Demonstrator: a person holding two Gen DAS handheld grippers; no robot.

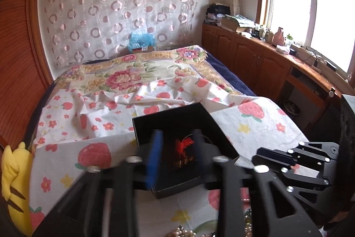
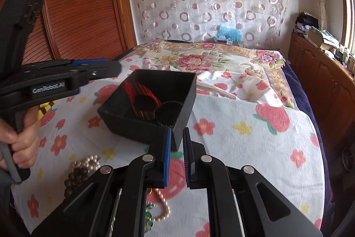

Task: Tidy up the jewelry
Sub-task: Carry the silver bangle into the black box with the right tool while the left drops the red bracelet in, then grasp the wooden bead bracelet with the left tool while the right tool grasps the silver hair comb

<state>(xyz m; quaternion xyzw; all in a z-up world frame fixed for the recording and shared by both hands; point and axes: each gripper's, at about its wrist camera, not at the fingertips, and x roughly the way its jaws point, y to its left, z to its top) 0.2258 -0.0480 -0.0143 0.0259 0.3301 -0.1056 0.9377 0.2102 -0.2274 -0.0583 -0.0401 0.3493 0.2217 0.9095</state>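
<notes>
A black open box (image 2: pixel 177 101) lies on the strawberry-print sheet (image 2: pixel 244 148) and holds a red tasselled piece (image 2: pixel 142 94) and a dark bangle (image 2: pixel 168 110). My left gripper (image 1: pixel 177 148) is open, its fingers spread above the box (image 1: pixel 184 123), the red tassel (image 1: pixel 185 143) showing between them. In the right wrist view it reaches in from the left (image 2: pixel 106 69). My right gripper (image 2: pixel 177 143) is open a little and empty, its tips at the box's near right corner. Pearl and brown bead strings (image 2: pixel 82 168) and a pearl strand (image 2: pixel 163 208) lie on the sheet nearby.
A yellow plush toy (image 1: pixel 15 179) sits at the bed's left edge. A wooden wardrobe (image 2: pixel 84 3) stands on the left and a cluttered wooden cabinet (image 1: pixel 266 52) under the window on the right. A floral blanket (image 1: pixel 133 74) covers the far bed.
</notes>
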